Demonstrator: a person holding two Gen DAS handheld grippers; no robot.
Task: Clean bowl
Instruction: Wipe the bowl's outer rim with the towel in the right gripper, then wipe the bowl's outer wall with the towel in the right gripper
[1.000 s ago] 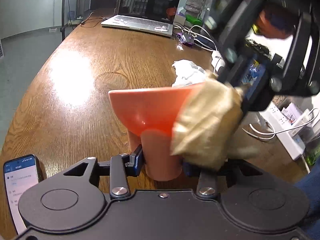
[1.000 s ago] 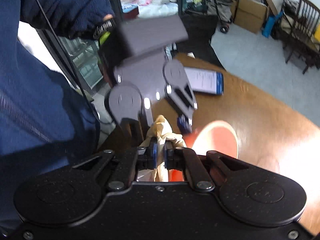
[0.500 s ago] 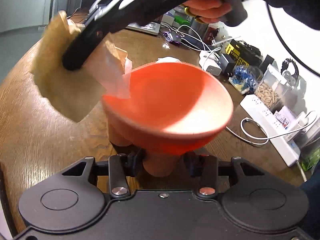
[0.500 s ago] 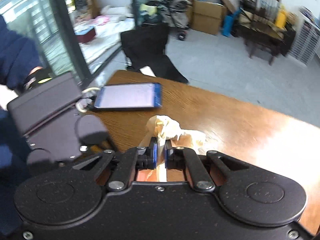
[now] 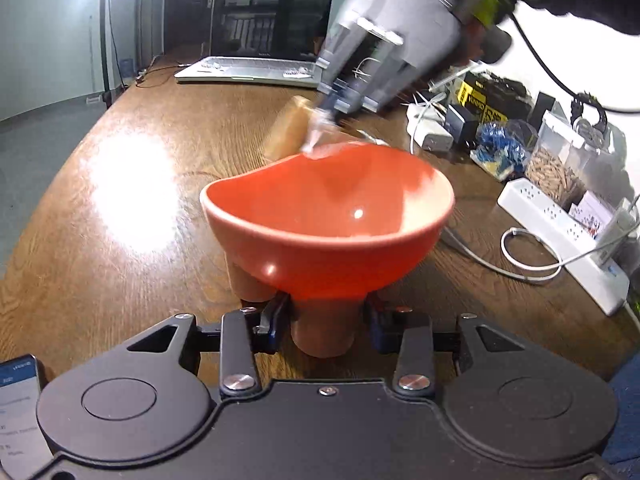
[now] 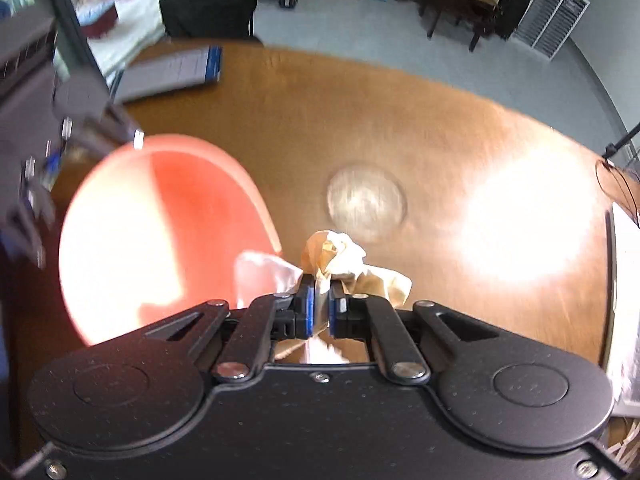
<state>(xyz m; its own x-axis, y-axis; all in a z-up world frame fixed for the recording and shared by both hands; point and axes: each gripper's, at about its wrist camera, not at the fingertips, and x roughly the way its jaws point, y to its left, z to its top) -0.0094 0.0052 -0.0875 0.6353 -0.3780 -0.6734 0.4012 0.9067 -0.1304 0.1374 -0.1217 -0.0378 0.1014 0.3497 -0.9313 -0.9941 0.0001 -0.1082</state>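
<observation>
An orange footed bowl [image 5: 328, 216] is held upright above the wooden table. My left gripper [image 5: 326, 320] is shut on the bowl's foot. My right gripper [image 6: 320, 300] is shut on a crumpled tan paper towel [image 6: 340, 256]. In the left wrist view the right gripper [image 5: 336, 104] is blurred, above the bowl's far rim, with the towel [image 5: 292, 128] hanging beyond the rim. In the right wrist view the bowl [image 6: 160, 228] lies to the left of the towel, its inside overexposed.
A laptop [image 5: 260, 40] stands at the table's far end. A white power strip [image 5: 560, 236], cables, chargers and small boxes crowd the right side. A phone [image 5: 16, 400] lies at the near left edge, and also shows in the right wrist view [image 6: 172, 72].
The right gripper swept the towel from the bowl's right side over to its left, then back to the far rim. The bowl tilted toward the camera and back to upright.
</observation>
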